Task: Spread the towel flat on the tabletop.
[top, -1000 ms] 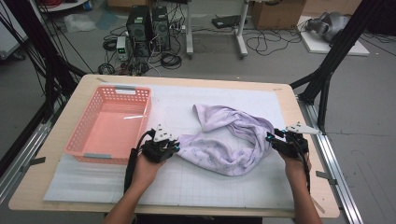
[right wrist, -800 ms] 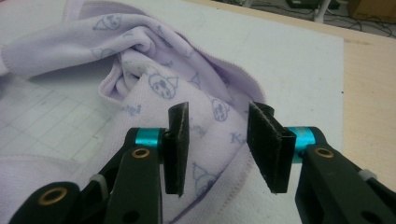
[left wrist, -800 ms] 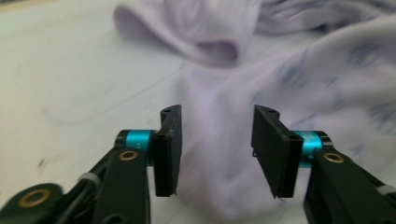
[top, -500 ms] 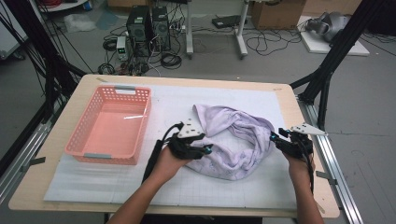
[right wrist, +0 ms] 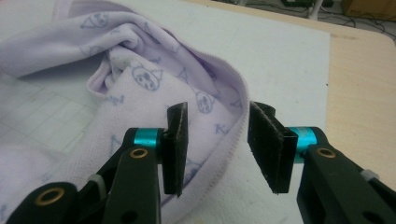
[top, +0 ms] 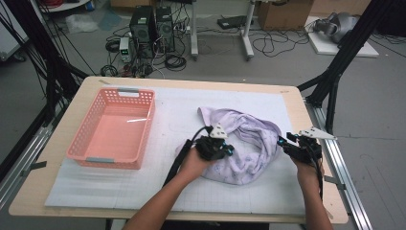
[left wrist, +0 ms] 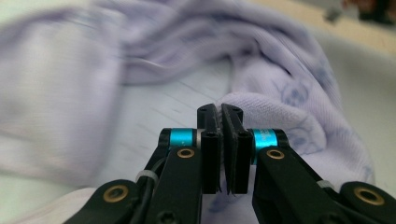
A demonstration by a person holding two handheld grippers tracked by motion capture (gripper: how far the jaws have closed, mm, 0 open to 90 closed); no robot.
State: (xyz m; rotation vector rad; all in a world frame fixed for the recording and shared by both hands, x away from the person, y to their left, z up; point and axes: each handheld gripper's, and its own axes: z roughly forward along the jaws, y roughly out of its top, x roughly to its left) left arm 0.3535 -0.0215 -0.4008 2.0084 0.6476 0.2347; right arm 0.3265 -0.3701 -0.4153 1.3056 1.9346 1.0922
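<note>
While lilac printed cloth (top: 244, 143) lies bunched mid-table on white mat (top: 167, 187), folding barely begun. Left gripper (left wrist: 218, 116) jaws just closed, pinched shut, cloth between pads uncertain. Right gripper (right wrist: 217, 140) half open, straddling hem, not clamping. Pink basket (top: 76, 153) empty.

A lab: computer towers (top: 152, 26) and tangled cables (top: 268, 45) crowd the far floor, black rig struts (top: 337, 67) flanking the counter (top: 57, 143).

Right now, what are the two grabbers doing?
Left gripper: jaws just closed, shut on the purple cloth.
Right gripper: open, the cloth's edge between its jaws.
</note>
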